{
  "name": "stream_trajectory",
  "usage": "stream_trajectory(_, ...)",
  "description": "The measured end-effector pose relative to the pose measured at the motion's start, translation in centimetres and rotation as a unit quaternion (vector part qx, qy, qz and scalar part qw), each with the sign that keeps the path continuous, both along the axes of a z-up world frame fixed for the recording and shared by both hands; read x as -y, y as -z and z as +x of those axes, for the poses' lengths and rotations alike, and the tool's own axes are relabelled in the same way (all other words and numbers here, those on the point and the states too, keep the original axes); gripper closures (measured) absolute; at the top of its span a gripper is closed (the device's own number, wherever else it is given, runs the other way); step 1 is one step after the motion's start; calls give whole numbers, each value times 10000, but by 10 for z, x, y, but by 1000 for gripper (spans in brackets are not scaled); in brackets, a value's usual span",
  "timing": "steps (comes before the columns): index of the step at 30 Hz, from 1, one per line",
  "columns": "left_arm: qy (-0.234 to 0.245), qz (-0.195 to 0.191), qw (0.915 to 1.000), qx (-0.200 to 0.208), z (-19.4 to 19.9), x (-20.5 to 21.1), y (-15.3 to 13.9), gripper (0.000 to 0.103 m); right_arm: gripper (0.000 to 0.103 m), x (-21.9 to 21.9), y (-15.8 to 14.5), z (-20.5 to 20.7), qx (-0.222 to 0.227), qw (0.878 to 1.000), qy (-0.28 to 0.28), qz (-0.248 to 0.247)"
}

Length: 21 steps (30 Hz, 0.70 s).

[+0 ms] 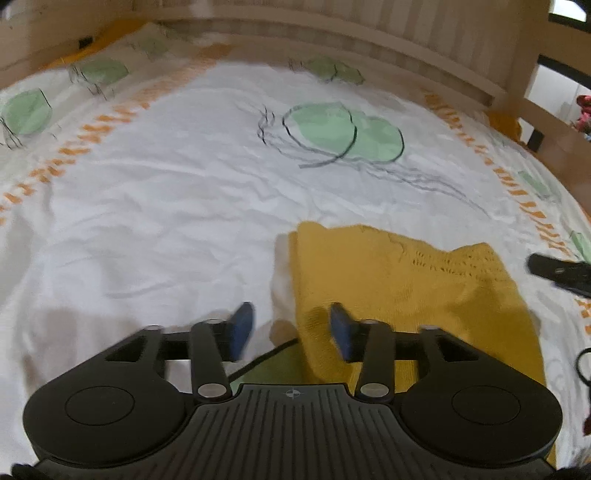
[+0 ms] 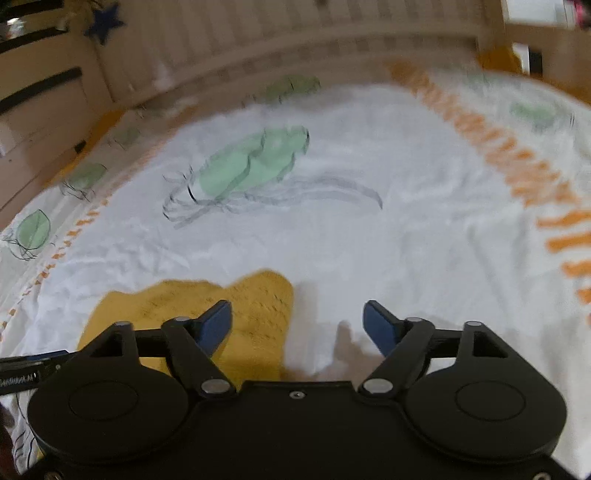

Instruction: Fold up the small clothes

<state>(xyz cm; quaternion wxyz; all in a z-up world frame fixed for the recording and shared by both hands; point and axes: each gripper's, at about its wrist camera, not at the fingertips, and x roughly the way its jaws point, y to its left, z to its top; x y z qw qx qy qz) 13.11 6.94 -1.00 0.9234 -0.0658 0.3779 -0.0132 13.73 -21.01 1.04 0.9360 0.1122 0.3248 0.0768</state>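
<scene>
Left gripper (image 1: 291, 328): blue pads (image 1: 242, 328) parted, nothing between them; the left pad stands over the sheet (image 1: 147, 221), the right pad over the near left edge of the garment (image 1: 399, 284). Whether either pad brushes the cloth cannot be told through the blur. Right gripper (image 2: 297, 325): pads (image 2: 380, 326) spread wide and empty, the left one over the garment's right edge, the right one over bare sheet. Neither gripper holds anything. The garment, a mustard-yellow knit piece, lies flat on the white sheet at the near side of the bed, between the two grippers; in the left wrist view the tip of the right gripper shows just beyond the garment's right side. Its far edge forms two rounded lobes, and a row of openwork holes crosses the right lobe. A pale strip shows along its left border; whether this is a lining or a second layer cannot be told. The sheet, printed with green blobs (image 1: 343, 131) and orange bands (image 1: 92, 129), is otherwise bare out to the wooden bed frame (image 1: 369, 29) at the far side. Progress, as a judgement: the compact outline suggests at least one fold is laid and released; a further fold, smoothing or setting aside may remain.
</scene>
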Motion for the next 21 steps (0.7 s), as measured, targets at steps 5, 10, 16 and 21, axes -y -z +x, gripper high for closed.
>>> stream_trajectory(5, -46, 208, 9993, 304, -34, 4, -13, 19, 0, -11, -25, -44, 628, 9974, -140, -322)
stream_trajectory(10, 3, 511, 9977, 454, -64, 18, -13, 9, 0, -23, -26, -82, 766, 9948, -235, -632)
stream_trajectory(16, 157, 585, 9972, 430, -92, 33, 0, 9, 0, -27, -10, -111, 517, 9959, -209, -718)
stream_trajectory(21, 166, 550, 9978, 324, -107, 38, 10, 9, 0, -19, 3, -126, 261, 9987, -128, -412)
